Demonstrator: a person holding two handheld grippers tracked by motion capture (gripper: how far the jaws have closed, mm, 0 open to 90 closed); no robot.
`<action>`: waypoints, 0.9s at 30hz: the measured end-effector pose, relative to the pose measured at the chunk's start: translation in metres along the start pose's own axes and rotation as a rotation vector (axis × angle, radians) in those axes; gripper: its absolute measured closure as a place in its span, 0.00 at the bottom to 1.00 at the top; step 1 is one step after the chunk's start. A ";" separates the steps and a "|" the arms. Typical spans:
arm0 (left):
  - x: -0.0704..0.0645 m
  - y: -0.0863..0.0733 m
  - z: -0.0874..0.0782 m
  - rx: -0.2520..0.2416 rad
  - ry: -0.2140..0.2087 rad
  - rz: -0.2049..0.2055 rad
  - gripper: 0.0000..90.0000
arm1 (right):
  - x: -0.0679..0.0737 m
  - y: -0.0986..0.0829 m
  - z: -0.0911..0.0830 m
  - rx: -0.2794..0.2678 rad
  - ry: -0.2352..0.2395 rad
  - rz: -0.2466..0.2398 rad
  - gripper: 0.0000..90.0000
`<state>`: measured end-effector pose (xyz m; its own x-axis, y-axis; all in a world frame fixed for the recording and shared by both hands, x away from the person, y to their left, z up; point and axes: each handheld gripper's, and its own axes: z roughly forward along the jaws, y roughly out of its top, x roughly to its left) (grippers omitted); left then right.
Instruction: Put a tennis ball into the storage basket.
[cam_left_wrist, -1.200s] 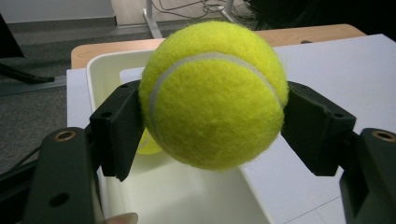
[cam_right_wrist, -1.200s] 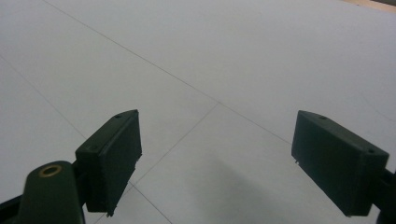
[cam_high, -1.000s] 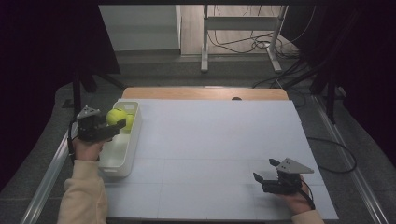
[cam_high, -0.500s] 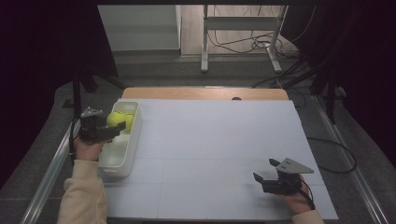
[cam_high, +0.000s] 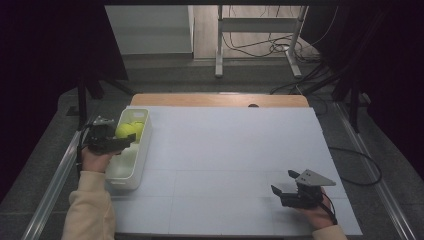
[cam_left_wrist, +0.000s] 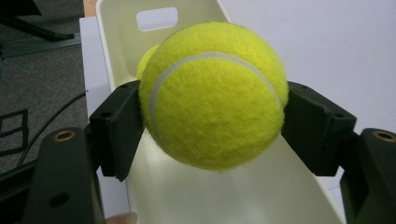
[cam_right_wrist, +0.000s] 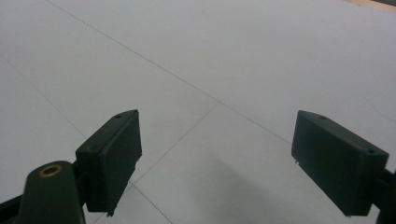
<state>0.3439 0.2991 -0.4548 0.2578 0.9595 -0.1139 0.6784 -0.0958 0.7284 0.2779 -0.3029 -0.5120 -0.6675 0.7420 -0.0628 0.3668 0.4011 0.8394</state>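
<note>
Fuzzy yellow felt with a curved white seam marks the tennis ball (cam_left_wrist: 212, 95) clenched between the black jaws of the left gripper (cam_high: 125, 141). No brand print or other writing can be read on the felt, on the bin or on either gripper. In the left gripper view the held ball hangs above the open cream plastic rectangular bin (cam_left_wrist: 126, 37), clear of its floor, and a second yellow tennis ball (cam_left_wrist: 145, 63) peeks out behind it, lying deeper in the bin toward the far wall with its slot handle. In the high view the bin (cam_high: 125, 172) stands at the left edge of the desk, its long side running away from the person, with yellow showing in its far half. The person's left hand (cam_high: 95, 157), in a pale cream sleeve, holds the gripper from the bin's outer side.

The right gripper (cam_high: 285, 187) sits low over the near right part of the desk, well apart from the bin; its jaws are spread wide with nothing between them, and the right gripper view looks across bare surface.

The desk (cam_high: 225, 150) is covered by a smooth pale grey-white sheet crossed by thin seam lines, with a strip of wood visible along its far edge. Around it the room is dark: grey carpeted floor, metal rails along both sides, a white-legged frame and loose black cables beyond.
</note>
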 end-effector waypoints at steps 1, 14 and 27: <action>0.000 0.000 0.000 0.000 -0.001 0.001 0.29 | 0.000 0.000 0.000 0.000 0.000 0.000 0.19; 0.000 0.000 -0.002 -0.030 -0.004 -0.006 0.23 | 0.000 0.000 0.000 0.000 0.000 0.000 0.19; -0.003 0.004 -0.009 -0.106 -0.073 -0.010 0.12 | 0.000 0.000 0.000 -0.002 0.000 0.000 0.19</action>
<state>0.3394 0.2982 -0.4458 0.3031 0.9381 -0.1680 0.6059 -0.0536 0.7938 0.2777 -0.3025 -0.5120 -0.6676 0.7418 -0.0630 0.3655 0.4004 0.8403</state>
